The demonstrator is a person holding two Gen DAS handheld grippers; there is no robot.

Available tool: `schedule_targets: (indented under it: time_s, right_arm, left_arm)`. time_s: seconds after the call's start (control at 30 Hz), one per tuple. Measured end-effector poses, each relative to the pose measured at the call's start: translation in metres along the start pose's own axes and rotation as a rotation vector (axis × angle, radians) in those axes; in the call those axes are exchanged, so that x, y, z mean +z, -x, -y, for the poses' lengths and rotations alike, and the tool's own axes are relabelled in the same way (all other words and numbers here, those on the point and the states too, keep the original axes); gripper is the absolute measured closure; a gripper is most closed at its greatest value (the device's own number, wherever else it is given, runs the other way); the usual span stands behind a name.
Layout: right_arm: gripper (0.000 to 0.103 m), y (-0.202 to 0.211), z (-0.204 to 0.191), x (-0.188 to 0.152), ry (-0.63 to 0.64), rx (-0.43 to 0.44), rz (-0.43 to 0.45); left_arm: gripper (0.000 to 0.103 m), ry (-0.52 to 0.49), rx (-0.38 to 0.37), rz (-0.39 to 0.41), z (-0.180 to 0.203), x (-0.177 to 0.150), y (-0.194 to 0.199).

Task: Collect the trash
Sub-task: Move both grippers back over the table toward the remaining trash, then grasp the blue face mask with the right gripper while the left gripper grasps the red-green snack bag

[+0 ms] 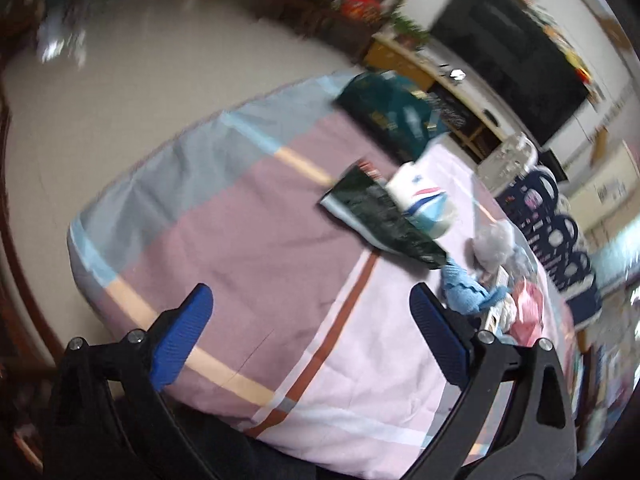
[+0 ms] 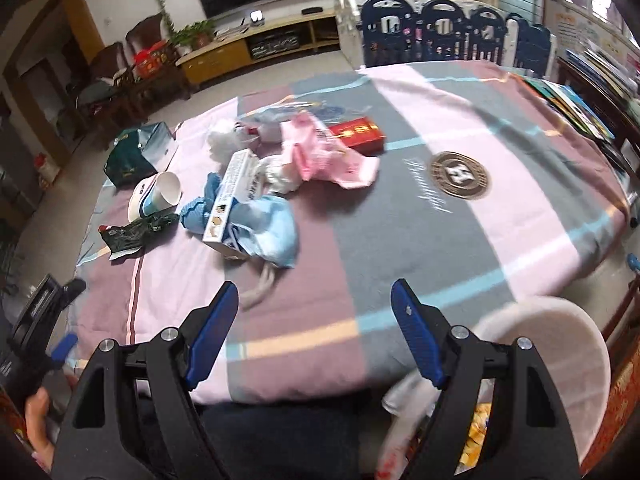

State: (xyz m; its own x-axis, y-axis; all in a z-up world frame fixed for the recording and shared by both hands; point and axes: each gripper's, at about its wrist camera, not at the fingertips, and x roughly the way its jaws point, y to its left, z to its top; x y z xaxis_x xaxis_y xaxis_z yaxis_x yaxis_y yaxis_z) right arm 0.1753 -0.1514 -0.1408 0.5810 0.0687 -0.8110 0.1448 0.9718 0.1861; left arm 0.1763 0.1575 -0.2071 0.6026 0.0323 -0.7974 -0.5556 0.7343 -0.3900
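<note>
Both hand-held grippers, left (image 1: 310, 294) & right (image 2: 315, 292), wide open, empty.

We get soft daylight, motion blur in the left view (heavier toward edges), fisheye bending throughout.

**Trash heaped on the cloth-covered counter**

The counter (image 2: 400, 240), under a pink-and-grey striped cloth, bears a paper cup (image 2: 154, 196). Just before the cup lies a green wrapper (image 2: 136, 232); beside it a blue cloth (image 2: 260, 232), a long white box (image 2: 228, 196), pink wrapping (image 2: 328, 160), a red box (image 2: 356, 132).
</note>
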Motion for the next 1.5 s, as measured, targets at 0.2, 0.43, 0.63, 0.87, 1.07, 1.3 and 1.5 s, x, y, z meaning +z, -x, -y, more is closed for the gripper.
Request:
schedule_targets:
  time_s: [0.2,0.43,0.63,0.87,1.07,1.3,1.5]
  right_arm:
    - [0.026,-0.045,-0.047,0.032,0.098,-0.024,0.005]
    - [0.058,-0.105,-0.062,0.036,0.179,-0.1,-0.091]
    - [0.094,-0.085,-0.063,0.022,0.183,-0.018,-0.082]
    - [0.096,-0.052,-0.075,-0.012,0.147,0.012,-0.064]
    - [0.096,-0.054,-0.063,-0.014,0.074,-0.029,-0.064]
    - [0.096,-0.047,-0.079,-0.018,0.157,-0.117,-0.011]
    - [0.096,-0.046,-0.076,-0.018,0.153,-0.128,-0.004]
  left_arm:
    - [0.005,0.116,-0.052,-0.097,-0.02,-0.002,-0.017]
    - [0.005,-0.069,-0.04,-0.03,0.011,-0.011,-0.006]
    - [0.005,-0.117,-0.033,-0.003,0.019,-0.011,-0.002]
    - [0.005,-0.072,-0.053,-0.039,0.01,-0.009,-0.007]
    - [0.005,-0.076,-0.054,-0.051,0.01,-0.01,-0.009]
    - [0.005,-0.095,-0.043,-0.044,0.014,-0.011,-0.008]
    - [0.005,-0.098,-0.041,-0.047,0.014,-0.011,-0.009]
